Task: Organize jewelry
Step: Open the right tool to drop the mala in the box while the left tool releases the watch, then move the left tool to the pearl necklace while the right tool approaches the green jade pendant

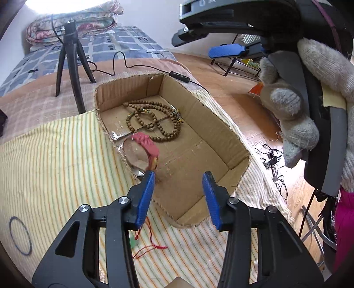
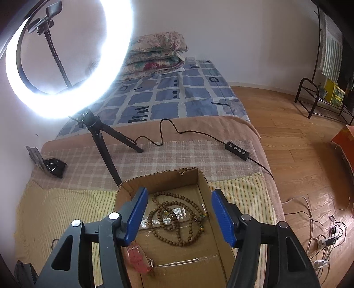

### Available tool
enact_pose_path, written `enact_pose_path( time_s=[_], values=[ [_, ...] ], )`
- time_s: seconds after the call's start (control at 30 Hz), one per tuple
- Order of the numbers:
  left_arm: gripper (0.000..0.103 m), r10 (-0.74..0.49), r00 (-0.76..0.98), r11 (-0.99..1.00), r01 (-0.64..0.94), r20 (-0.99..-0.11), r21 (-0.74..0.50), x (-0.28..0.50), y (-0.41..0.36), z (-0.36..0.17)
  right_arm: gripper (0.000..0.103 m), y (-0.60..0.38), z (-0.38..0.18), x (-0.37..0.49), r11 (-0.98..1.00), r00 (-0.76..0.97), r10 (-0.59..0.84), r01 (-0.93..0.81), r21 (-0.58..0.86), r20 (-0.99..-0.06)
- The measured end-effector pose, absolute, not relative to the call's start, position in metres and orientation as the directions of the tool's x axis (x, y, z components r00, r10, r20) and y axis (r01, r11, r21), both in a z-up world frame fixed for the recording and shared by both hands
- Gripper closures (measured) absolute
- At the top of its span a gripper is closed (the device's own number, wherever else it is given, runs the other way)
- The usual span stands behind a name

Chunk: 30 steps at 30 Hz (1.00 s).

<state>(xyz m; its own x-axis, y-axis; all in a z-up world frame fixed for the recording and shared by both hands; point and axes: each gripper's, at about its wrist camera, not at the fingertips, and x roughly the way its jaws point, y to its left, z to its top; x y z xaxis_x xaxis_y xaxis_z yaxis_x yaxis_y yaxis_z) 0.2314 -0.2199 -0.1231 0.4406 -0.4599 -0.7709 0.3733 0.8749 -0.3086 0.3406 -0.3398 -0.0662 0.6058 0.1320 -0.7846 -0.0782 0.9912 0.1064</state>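
The only lettering I can find is on the black housing [image 1: 205, 6] above and beyond my left gripper: pale capitals, perhaps "U A", too cut off to read.

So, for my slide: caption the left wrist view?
Open left gripper above a cardboard box holding a bead necklace and red band.

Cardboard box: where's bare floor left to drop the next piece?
Cardboard box: near end is bare, from the red strap bracelet to the near wall. Far half is crowded with the wooden bead strand. Outside, the red cord and thin ring lie on the striped cloth.
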Motion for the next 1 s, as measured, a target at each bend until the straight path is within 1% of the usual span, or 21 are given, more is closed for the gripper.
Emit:
enact_pose_path(
  time_s=[0.27, 0.47, 0.77, 1.0],
  values=[
    [0.057, -0.44, 0.475, 0.888, 0.355, -0.762, -0.291, 0.21, -0.197, -0.102, 0.041, -0.336, -0.043, 0.31, 0.994, 0.633, 0.111, -0.068, 0.087, -0.766],
    [0.058, -0.412, 0.521, 0.902, 0.347, -0.748, -0.255, 0.188, -0.172, -0.08, 0.041, -0.33, -0.019, 0.279, 0.995, 0.665, 0.104, -0.065, 0.082, -0.74],
    [0.058, -0.36, 0.584, 0.93, 0.291, -0.728, -0.226, 0.163, -0.106, -0.057, 0.041, -0.313, -0.002, 0.222, 0.991, 0.692, 0.136, -0.099, 0.094, -0.709],
    [0.058, -0.317, 0.611, 0.948, 0.228, -0.725, -0.223, 0.146, -0.05, -0.053, 0.041, -0.29, -0.007, 0.183, 0.984, 0.692, 0.173, -0.147, 0.098, -0.7]
  ],
)
